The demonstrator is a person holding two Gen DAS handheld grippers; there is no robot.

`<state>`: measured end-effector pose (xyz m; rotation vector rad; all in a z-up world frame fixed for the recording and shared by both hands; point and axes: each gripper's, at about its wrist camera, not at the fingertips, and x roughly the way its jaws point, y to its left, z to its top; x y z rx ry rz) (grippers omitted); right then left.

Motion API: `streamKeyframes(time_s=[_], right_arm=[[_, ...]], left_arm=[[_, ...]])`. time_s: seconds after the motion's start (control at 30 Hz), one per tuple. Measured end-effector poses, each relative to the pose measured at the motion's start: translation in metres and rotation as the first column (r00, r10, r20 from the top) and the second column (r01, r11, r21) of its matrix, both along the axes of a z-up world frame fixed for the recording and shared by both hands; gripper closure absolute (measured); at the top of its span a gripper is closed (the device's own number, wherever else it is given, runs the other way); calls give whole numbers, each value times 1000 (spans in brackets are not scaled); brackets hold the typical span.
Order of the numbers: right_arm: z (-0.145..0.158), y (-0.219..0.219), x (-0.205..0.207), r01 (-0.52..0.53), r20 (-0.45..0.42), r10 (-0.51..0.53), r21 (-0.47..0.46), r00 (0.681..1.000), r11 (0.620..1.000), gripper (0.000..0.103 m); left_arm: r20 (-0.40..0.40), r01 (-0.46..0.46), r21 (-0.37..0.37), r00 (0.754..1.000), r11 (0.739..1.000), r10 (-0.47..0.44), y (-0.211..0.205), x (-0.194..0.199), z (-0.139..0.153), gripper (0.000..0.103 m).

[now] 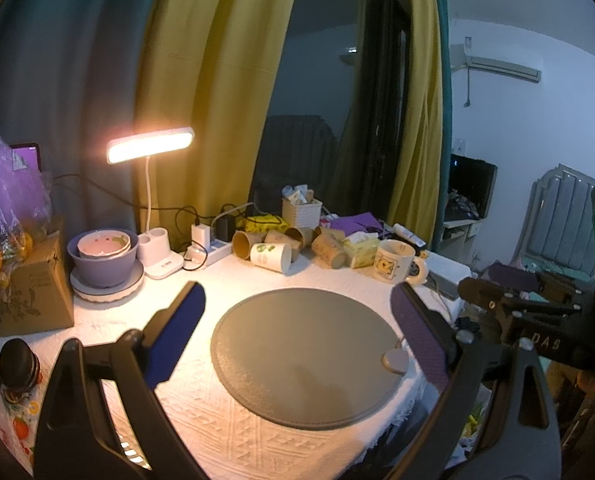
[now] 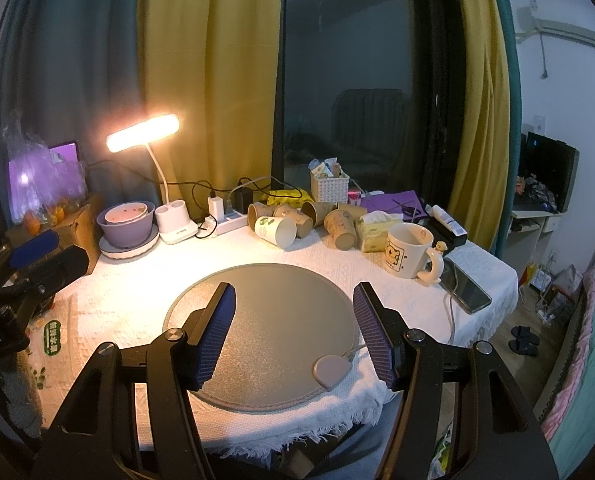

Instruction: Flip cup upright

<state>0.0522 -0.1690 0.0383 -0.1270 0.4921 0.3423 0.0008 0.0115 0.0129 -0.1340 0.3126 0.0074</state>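
Note:
A white paper cup with a green print [image 1: 271, 257] [image 2: 276, 231] lies on its side at the back of the table, mouth toward the front right. Several brown paper cups [image 1: 329, 250] [image 2: 340, 229] lie tipped over behind and beside it. A white mug with a bear picture [image 1: 395, 266] [image 2: 408, 251] stands upright at the right. My left gripper [image 1: 297, 336] is open and empty above the round grey mat [image 1: 305, 364]. My right gripper [image 2: 295, 336] is open and empty above the same mat [image 2: 273, 320]. Both are well short of the cups.
A lit desk lamp [image 1: 151, 146] [image 2: 142, 131], stacked purple bowls [image 1: 103, 256] [image 2: 126, 224], a power strip [image 1: 213, 250], a white basket [image 2: 329, 187], a tissue pack [image 2: 375, 232] and a phone [image 2: 467, 290] crowd the back and right. A cardboard box [image 1: 29, 292] stands left. The mat's grey controller [image 2: 331, 370] lies at the front edge.

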Motion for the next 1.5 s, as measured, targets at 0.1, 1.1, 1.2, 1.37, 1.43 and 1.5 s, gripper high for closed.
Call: streamKeyframes(time_s=[0.1, 1.1, 1.2, 1.37, 1.43, 1.5], right_arm=[[-1, 1, 3, -1, -8, 1, -1, 1000, 1000, 39], [-74, 27, 187, -54, -252, 41, -48, 967, 997, 39], [-80, 28, 213, -63, -267, 48, -47, 963, 997, 39], [-94, 30, 251, -73, -295, 54, -54, 954, 996, 39], [-99, 32, 264, -75, -307, 57, -49, 950, 996, 39], [-104, 34, 276, -71, -318, 54, -42, 947, 997, 39]], left_arm=[[-5, -6, 15, 1000, 1000, 6, 0, 5, -3, 8], [-342, -6, 39, 940, 999, 19, 44, 183, -83, 8], [-356, -3, 52, 934, 999, 21, 46, 205, -87, 8], [-392, 42, 111, 920, 993, 5, 49, 245, -97, 8], [-412, 71, 152, 911, 986, -2, 52, 263, -102, 8], [-427, 108, 201, 904, 974, -12, 54, 282, -106, 8]])
